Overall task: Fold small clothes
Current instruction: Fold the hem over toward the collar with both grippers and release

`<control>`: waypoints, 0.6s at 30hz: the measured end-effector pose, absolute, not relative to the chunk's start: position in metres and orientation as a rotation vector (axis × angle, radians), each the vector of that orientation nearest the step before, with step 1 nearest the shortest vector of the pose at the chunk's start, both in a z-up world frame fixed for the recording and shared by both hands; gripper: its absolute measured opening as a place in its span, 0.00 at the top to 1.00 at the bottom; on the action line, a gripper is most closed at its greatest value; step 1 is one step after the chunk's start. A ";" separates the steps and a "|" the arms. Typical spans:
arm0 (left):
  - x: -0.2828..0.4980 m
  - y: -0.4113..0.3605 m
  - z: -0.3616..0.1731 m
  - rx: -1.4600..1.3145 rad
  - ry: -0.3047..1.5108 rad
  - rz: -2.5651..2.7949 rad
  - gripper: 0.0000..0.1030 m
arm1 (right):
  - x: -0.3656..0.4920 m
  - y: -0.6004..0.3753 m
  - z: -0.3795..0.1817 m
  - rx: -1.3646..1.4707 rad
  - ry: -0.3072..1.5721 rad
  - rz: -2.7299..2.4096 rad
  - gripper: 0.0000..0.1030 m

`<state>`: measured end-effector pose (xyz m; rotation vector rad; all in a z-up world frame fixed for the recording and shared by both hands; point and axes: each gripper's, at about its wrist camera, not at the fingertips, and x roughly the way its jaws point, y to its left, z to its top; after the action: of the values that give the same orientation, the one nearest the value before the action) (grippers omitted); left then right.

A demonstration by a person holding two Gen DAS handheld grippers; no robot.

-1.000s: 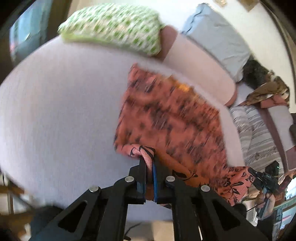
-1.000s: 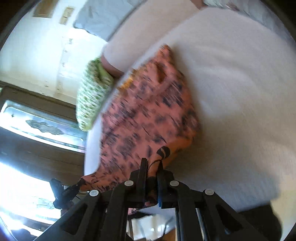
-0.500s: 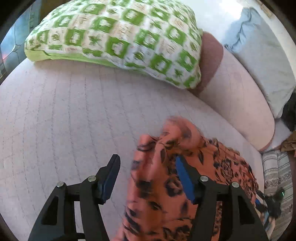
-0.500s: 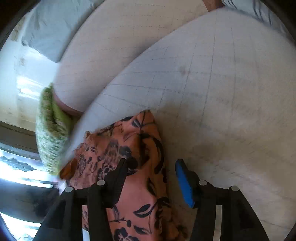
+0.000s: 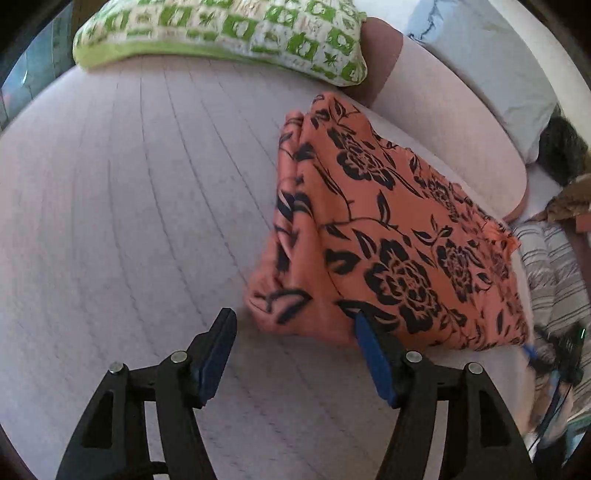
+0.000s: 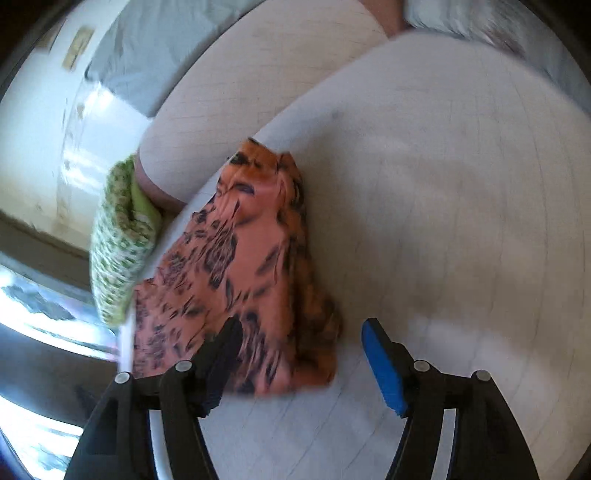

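- Left wrist view. The left gripper (image 5: 293,336) hangs over a pale quilted bed (image 5: 140,221); its fingers (image 5: 218,350) are released and opening wider, with nothing pinched between them.
- The orange floral garment (image 5: 388,236) lies on the bed just ahead and to the right, doubled over on itself; stacked layers show along its left side. Its near corner sits just beyond the blue pad of the right-hand finger, which appears apart from the cloth.
- A green patterned pillow (image 5: 229,33) rests at the far edge of the bed, well apart from the garment. Striped bedding (image 5: 546,266) and further fabrics lie at the right margin.
- Right wrist view (blurred). The right gripper (image 6: 301,341) likewise stands with fingers (image 6: 384,365) let go and opening; the gap between them holds no cloth under pressure, though the left finger overlaps the garment's edge in the picture, and contact cannot be told.
- The same garment (image 6: 240,266) lies left of centre, running away toward the pillow (image 6: 118,236); the bed (image 6: 443,184) is bare to its right.
- Reading: both sets of fingers are released at the near edge, consistent with a fold just laid down. The piece is probably partly folded; a further fold or smoothing may remain.
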<state>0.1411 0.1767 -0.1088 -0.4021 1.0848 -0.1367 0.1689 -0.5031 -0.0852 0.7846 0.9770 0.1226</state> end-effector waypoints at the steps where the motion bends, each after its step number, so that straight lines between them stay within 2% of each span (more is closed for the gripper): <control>1: 0.139 0.180 -0.110 -0.437 1.074 -0.122 0.34 | 0.154 -0.499 -0.087 0.834 0.961 0.117 0.31; 5: 0.130 0.192 -0.112 -0.696 1.063 -0.117 0.34 | 0.134 -0.465 -0.104 1.016 0.956 0.161 0.31; 8: 0.117 0.189 -0.113 -0.787 1.028 -0.104 0.23 | 0.145 -0.451 -0.109 1.094 0.917 0.157 0.31; 11: 0.124 0.185 -0.119 -0.785 1.004 -0.029 0.23 | 0.163 -0.441 -0.118 1.128 0.910 0.103 0.31; 13: 0.128 0.187 -0.117 -0.790 0.978 0.006 0.27 | 0.170 -0.437 -0.125 1.186 0.907 0.099 0.31; 14: 0.129 0.186 -0.118 -0.790 0.970 0.021 0.53 | 0.172 -0.436 -0.128 1.204 0.901 0.074 0.31; 15: 0.134 0.187 -0.121 -0.788 0.997 0.035 0.83 | 0.174 -0.436 -0.130 1.228 0.882 0.059 0.37; 16: 0.138 0.189 -0.125 -0.816 1.019 0.030 0.84 | 0.179 -0.435 -0.130 1.229 0.873 0.037 0.47; 17: 0.141 0.191 -0.127 -0.839 1.019 0.034 0.85 | 0.181 -0.436 -0.131 1.212 0.880 0.024 0.76; 18: 0.141 0.193 -0.125 -0.843 1.015 0.038 0.86 | 0.187 -0.435 -0.131 1.192 0.894 0.012 0.79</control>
<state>0.1413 0.1927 -0.1248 -0.8426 1.0153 0.0376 0.1873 -0.4350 -0.1315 1.1915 0.8940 0.0121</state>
